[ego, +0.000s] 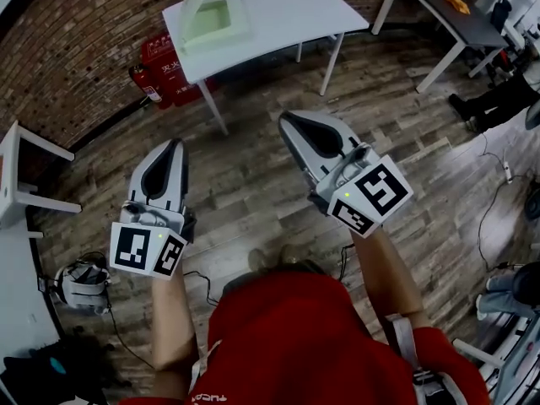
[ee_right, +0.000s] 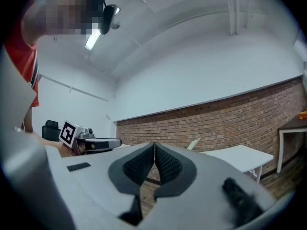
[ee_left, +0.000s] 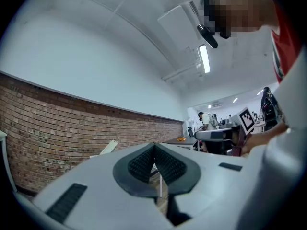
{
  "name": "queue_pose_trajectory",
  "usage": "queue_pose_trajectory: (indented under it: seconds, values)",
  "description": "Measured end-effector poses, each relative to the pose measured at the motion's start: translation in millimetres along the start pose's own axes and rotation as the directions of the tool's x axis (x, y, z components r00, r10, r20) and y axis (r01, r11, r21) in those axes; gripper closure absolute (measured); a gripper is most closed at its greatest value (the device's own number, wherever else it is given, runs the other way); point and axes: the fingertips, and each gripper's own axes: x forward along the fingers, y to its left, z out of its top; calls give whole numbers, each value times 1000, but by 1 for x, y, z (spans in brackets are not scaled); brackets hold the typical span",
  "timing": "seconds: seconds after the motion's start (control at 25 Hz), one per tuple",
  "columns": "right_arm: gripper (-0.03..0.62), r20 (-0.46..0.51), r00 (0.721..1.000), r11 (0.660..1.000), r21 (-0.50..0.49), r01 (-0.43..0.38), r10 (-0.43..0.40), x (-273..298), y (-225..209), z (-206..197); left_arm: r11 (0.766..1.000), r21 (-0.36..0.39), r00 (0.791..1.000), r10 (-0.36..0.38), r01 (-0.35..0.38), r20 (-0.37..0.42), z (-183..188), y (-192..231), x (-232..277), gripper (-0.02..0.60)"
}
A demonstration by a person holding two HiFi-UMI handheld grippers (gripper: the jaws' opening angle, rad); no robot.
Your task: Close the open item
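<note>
while the left tongs (ego: 176, 142) and right tongs (ego: 284, 118) hung closed tight, holding nothing, the pale green square box (ego: 218, 21) sat open on the white tabletop (ego: 287, 7), upper left, well apart; the approach looked pending, then pressing its lid down.

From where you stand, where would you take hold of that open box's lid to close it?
Probably the free upper edge of the lid, coming from its outer, left side. It stands tilted up along the left edge of the box, so pushing that edge rightward should swing it down shut.
</note>
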Motion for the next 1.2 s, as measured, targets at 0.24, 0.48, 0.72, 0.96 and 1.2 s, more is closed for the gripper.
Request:
queue_pose_trajectory:
  seconds: [0.24, 0.48, 0.72, 0.96, 1.2]
  values:
    - [563, 0, 1000, 1000, 1, 20, -20, -19, -13, 4, 999, 1, 999, 46, -46, -2, 6, 5, -9, 571]
    - [563, 5, 1000, 999, -29, 25, -25, -31, -39, 9, 994, 13, 994, 107, -107, 28, 15, 6, -9, 569]
    - [563, -3, 1000, 999, -50, -4, 4, -35, -45, 10, 993, 21, 993, 113, -114, 43, 18, -8, -3, 569]
    - [563, -17, 1000, 999, -40, -13, 12, -20, -54, 7, 994, 22, 994, 102, -103, 35, 17, -5, 14, 569]
    - [563, -23, 1000, 999, -49, -2, 1, 10, -77, 5, 994, 29, 994, 105, -106, 39, 16, 24, 45, 569]
